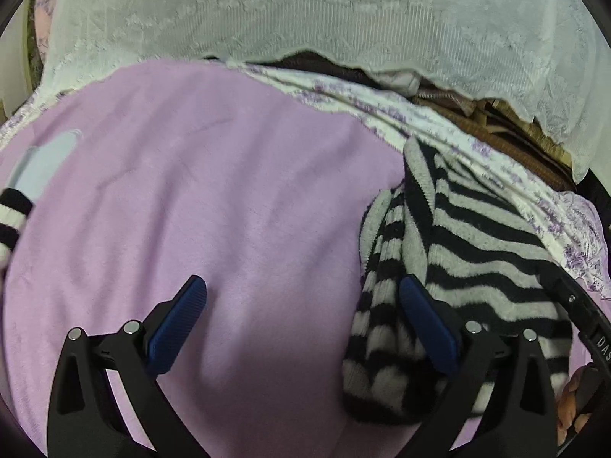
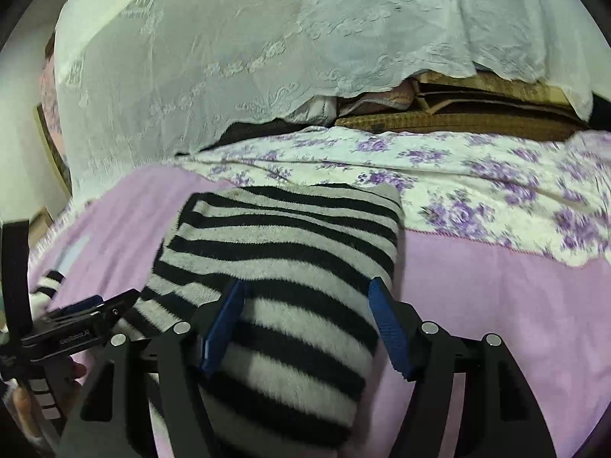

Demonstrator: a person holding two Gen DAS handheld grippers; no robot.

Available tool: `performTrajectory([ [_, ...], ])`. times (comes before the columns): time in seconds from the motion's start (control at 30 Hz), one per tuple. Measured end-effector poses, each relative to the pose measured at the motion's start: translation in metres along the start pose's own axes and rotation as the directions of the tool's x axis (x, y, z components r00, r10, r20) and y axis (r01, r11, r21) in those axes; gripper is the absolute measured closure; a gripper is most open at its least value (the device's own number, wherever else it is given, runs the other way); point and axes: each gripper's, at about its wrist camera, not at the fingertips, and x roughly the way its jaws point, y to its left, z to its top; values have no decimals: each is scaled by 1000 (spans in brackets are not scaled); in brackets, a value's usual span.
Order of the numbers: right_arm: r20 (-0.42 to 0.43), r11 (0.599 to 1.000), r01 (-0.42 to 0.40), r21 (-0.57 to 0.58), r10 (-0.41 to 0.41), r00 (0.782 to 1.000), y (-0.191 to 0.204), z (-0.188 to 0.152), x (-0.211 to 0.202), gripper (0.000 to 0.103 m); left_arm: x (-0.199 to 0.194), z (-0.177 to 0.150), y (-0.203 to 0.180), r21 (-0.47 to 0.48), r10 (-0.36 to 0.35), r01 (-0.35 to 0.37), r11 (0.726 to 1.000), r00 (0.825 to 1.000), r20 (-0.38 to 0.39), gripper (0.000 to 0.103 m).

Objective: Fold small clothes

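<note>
On the soft lilac fleece blanket (image 2: 477, 286) lies the black-and-grey striped knitted garment (image 2: 290, 252). Our right gripper (image 2: 305, 324) straddles it, our left gripper (image 1: 301, 328) sits beside it, both jaws apart; we should pinch one layer squarely.

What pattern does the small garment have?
Black and light grey stripes on the garment, best seen in the right wrist view.

Both grippers (image 1: 301, 297) (image 2: 305, 305) are black, with ribbed blue jaws, silver pivot screws and white "GenRobot.AI" lettering.
</note>
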Motion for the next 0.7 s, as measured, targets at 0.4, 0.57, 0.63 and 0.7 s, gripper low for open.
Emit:
performTrajectory([
  [0.4, 7, 996, 13, 93, -14, 1000, 2, -26, -63, 22, -82, -25, -36, 125, -7, -12, 992, 989, 149, 5],
  [0.57, 33, 996, 34, 81, -36, 999, 11, -37, -99, 20, -113, -46, -58, 203, 8, -49, 978, 981, 194, 5],
  [0.63, 50, 996, 42, 83, -46, 998, 10, -37, -113, 18, -126, -51, -62, 209, 11, -57, 976, 977, 214, 5],
  [0.7, 81, 994, 56, 94, -64, 995, 9, -40, -130, 15, -138, -55, -62, 199, 16, -64, 978, 972, 233, 5],
])
